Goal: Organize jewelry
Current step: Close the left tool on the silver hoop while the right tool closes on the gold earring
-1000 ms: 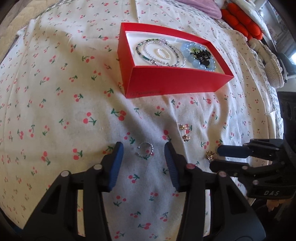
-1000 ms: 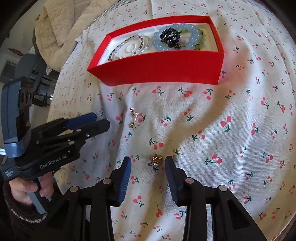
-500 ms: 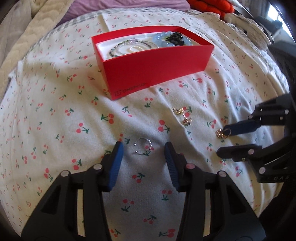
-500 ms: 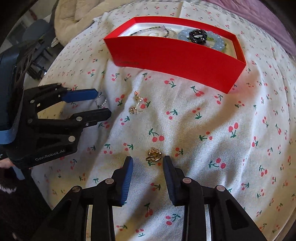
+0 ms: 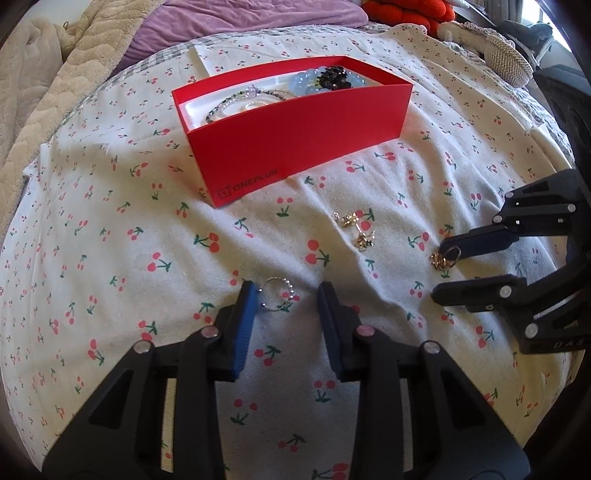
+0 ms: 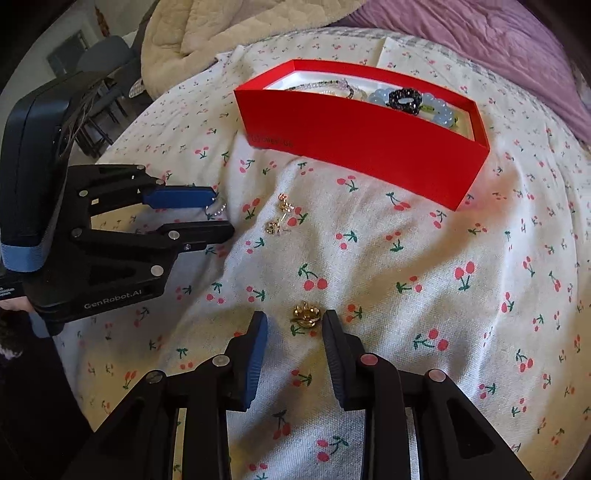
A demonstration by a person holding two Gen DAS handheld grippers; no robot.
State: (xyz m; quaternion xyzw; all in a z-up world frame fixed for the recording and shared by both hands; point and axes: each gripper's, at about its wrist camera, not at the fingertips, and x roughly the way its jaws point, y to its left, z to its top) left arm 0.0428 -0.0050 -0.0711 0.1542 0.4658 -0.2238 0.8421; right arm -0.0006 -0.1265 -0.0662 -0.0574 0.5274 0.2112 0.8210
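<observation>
A red box (image 5: pixel 303 129) (image 6: pixel 369 147) on the cherry-print cloth holds beaded bracelets (image 5: pixel 321 79) (image 6: pixel 413 101) and thin chains. My left gripper (image 5: pixel 286 299) (image 6: pixel 221 216) is open, its fingers either side of a small silver ring (image 5: pixel 277 293) lying on the cloth; the ring touches the left finger. My right gripper (image 6: pixel 293 325) (image 5: pixel 443 273) is open around a gold ring cluster (image 6: pixel 306 315) (image 5: pixel 443 257) on the cloth. A pair of gold earrings (image 5: pixel 356 229) (image 6: pixel 280 216) lies between the two grippers.
A beige quilt (image 5: pixel 33 92) and purple blanket (image 5: pixel 258 14) lie beyond the cloth. Red cushions (image 5: pixel 406 11) and a woven item (image 5: pixel 506 62) sit at the far right. A chair (image 6: pixel 99 74) stands off the bed's left side.
Both grippers have tilted lower and closed in on their rings, so the box appears farther and more side-on. The jaws have stayed open. No jewelry has moved.
</observation>
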